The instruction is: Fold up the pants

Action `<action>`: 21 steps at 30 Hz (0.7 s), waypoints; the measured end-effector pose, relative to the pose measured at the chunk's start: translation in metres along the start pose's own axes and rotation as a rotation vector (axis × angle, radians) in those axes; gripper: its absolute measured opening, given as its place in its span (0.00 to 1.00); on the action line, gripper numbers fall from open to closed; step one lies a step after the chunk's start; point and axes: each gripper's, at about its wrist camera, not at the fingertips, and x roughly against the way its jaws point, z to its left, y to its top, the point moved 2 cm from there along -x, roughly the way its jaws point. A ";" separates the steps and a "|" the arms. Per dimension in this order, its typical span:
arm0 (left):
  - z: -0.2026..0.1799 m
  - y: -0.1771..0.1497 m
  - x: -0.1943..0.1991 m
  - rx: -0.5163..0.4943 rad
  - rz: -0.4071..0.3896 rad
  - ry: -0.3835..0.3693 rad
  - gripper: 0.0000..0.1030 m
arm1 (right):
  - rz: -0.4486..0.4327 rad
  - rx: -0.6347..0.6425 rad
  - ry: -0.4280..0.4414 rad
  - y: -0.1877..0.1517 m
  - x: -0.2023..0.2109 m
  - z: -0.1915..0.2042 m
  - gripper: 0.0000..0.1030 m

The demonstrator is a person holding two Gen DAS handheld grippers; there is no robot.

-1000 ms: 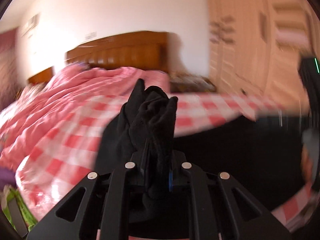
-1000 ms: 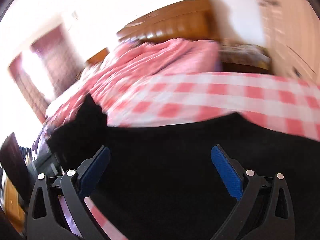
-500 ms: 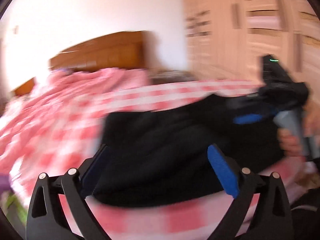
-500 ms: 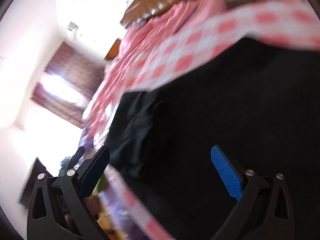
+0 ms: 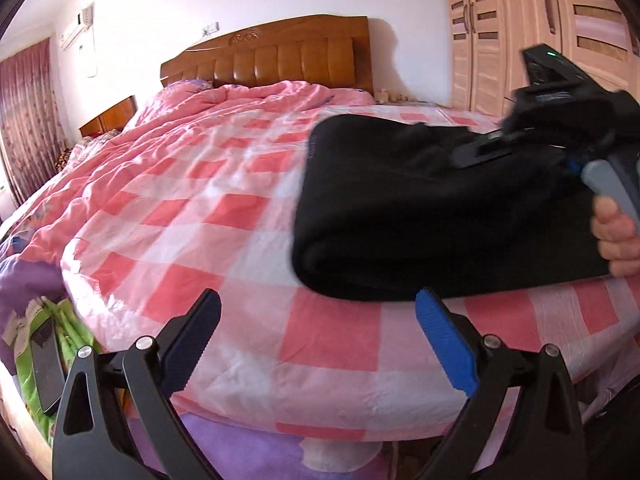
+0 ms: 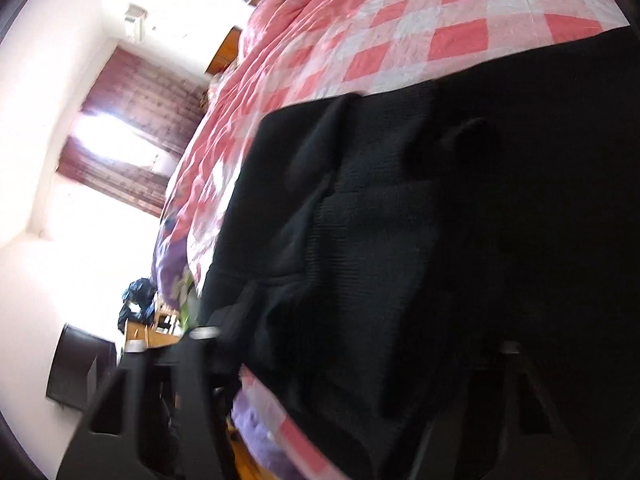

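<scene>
Two views. Left wrist: your left hand-held gripper [image 5: 316,322] gapes wide and empty; the folded pants [image 5: 432,216] lie ahead-right on the bed [image 5: 208,208], long axis running rightward. Right wrist: your right hand-held gripper [image 6: 356,364], nearer, has just been closing over them; grip unclear

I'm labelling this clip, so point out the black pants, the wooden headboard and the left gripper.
black pants [image 5: 420,216], left wrist view, on the folded top layer.
wooden headboard [image 5: 280,60], left wrist view, on its padded panels.
left gripper [image 5: 320,340], left wrist view, midway between the open fingertips.
</scene>
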 end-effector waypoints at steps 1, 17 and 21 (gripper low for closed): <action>-0.002 0.001 -0.002 0.001 0.001 -0.005 0.95 | -0.013 0.015 0.017 0.001 0.000 0.002 0.38; 0.005 0.035 -0.053 0.117 0.093 0.047 0.96 | -0.348 0.476 -0.041 0.016 0.132 0.118 0.33; 0.001 0.040 -0.044 0.155 0.048 0.027 0.97 | -0.387 0.468 -0.101 -0.009 0.168 0.063 0.33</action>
